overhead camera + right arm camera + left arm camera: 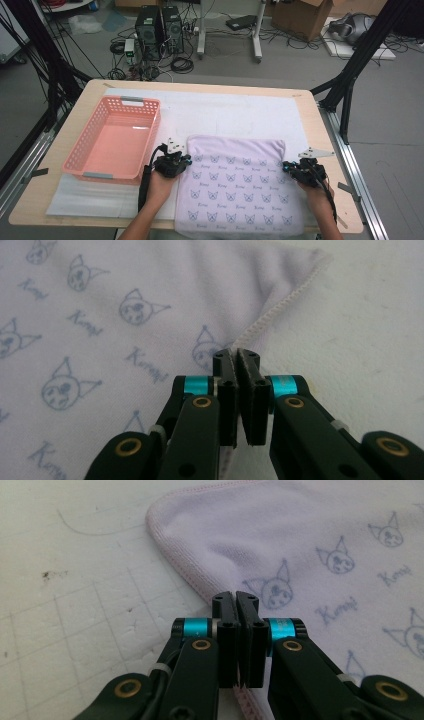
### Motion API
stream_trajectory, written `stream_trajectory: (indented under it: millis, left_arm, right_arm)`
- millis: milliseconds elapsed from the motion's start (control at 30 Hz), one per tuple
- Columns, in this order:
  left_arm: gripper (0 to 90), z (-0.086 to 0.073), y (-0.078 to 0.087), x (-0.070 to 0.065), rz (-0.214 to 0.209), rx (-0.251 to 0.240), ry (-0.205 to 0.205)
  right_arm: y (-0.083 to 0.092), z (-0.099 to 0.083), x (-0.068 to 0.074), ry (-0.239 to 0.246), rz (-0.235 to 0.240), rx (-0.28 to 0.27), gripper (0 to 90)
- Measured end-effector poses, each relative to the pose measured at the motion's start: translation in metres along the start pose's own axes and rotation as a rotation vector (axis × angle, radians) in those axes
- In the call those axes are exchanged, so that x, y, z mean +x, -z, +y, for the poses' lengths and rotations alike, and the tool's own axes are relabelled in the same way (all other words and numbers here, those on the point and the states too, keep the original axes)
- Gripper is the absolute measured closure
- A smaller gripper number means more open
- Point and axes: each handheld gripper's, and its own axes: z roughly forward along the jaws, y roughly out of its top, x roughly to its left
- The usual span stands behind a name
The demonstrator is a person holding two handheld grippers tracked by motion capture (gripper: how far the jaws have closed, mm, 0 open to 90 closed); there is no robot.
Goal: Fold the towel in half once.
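A pale lilac towel (pixel 240 185) printed with blue cat faces lies flat on the near middle of the table. My left gripper (pixel 188 160) is at its left edge, and in the left gripper view (pixel 235 597) its jaws are shut on the stitched hem of the towel (pixel 300 535). Over at the right edge is my right gripper (pixel 286 166). In the right gripper view (pixel 236 354) the jaws are pinched on the hem of the towel (pixel 125 315) just below a corner. Around both pinch points the cloth puckers slightly.
A pink plastic basket (pixel 156 125) stands empty on the left, close beside my left hand. A white foam mat (pixel 225 107) covers the wooden table (pixel 320 130). Beyond the far edge are computer towers, cables and black frame legs.
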Motion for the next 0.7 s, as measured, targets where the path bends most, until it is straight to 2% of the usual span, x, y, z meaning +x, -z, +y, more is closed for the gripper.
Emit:
stream_trajectory:
  millis: [33, 67, 133, 200, 267, 333, 433, 533, 700]
  left_arm:
    - [87.6, 0.002, 0.001, 0.001, -0.003, -0.021, 0.013]
    - [87.6, 0.007, 0.003, 0.003, -0.017, -0.038, 0.044]
    - [87.7, 0.016, 0.005, 0.005, -0.014, -0.048, 0.049]
    - [87.7, 0.029, 0.006, 0.01, -0.009, -0.079, 0.077]
    - [87.7, 0.04, 0.005, 0.015, -0.002, -0.088, 0.096]
    - [87.7, 0.054, 0.002, 0.02, 0.014, -0.108, 0.104]
    - [87.6, 0.065, -0.002, 0.025, 0.025, -0.125, 0.115]
    - [87.6, 0.069, -0.002, 0.029, 0.009, -0.165, 0.16]
    - [87.1, 0.061, 0.011, 0.024, -0.027, -0.17, 0.112]
  right_arm:
    - [0.0, 0.001, -0.003, 0.002, -0.013, -0.007, 87.8]
    - [0.0, 0.002, -0.005, -0.01, -0.015, -0.013, 87.9]
    - [-0.002, 0.005, -0.012, -0.04, -0.013, -0.031, 88.0]
    - [-0.002, 0.011, -0.017, -0.057, -0.026, -0.049, 88.1]
    - [-0.001, 0.019, -0.02, -0.059, -0.043, -0.069, 88.1]
    - [0.002, 0.029, -0.026, -0.085, -0.053, -0.096, 88.1]
    - [0.007, 0.047, -0.033, -0.103, -0.067, -0.141, 88.1]
    - [0.012, 0.061, -0.035, -0.106, -0.07, -0.175, 88.0]
    - [0.018, 0.056, -0.032, -0.11, -0.044, -0.189, 87.9]
